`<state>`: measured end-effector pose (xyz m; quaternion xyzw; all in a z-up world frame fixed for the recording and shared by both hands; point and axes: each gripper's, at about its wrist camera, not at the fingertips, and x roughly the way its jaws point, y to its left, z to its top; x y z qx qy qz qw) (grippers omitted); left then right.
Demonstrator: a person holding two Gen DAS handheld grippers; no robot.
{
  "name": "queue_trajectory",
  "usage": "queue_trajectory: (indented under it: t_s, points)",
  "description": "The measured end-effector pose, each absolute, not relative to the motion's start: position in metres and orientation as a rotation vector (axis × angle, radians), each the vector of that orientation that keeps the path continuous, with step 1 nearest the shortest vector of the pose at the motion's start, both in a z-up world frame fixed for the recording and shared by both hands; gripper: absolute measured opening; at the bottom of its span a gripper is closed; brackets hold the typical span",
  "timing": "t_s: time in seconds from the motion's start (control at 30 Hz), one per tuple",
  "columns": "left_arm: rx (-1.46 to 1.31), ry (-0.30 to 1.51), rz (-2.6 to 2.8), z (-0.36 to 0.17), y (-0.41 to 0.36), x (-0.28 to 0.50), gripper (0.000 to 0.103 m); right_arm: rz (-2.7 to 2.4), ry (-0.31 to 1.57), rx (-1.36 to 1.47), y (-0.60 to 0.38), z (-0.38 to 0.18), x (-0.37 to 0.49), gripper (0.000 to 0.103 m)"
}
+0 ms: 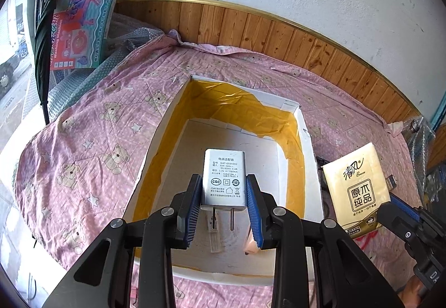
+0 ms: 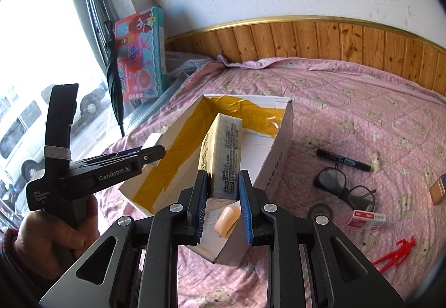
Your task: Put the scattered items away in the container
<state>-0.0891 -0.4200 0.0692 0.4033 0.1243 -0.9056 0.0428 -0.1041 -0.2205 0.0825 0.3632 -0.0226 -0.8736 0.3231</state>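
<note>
Left gripper (image 1: 224, 196): fingers clamp the charger (image 1: 224, 178) above the box (image 1: 309, 168)
Right gripper (image 2: 223, 193): fingers grip the tissue pack (image 2: 223, 152); box beneath

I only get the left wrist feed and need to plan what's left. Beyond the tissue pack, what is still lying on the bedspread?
Observer: Right of the box, a black marker and eyeglasses lie on the bedspread.
Operator: Anything smaller?
Observer: A red-and-white small box and a red plastic figure, nearer the camera.
Operator: Is the tissue pack over the box yet?
Observer: Yes, the right gripper holds the tissue pack above the box's interior.
</note>
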Motion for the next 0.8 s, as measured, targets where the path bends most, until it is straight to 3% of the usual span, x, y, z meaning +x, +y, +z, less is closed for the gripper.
queue_trajectory:
  t_s: [0.8]
  points:
    - [1.341,0.247,-2.735,0.060,-0.434,-0.140,0.033,-2.236,0.036,0.970,-0.283,0.072,-0.155,0.023]
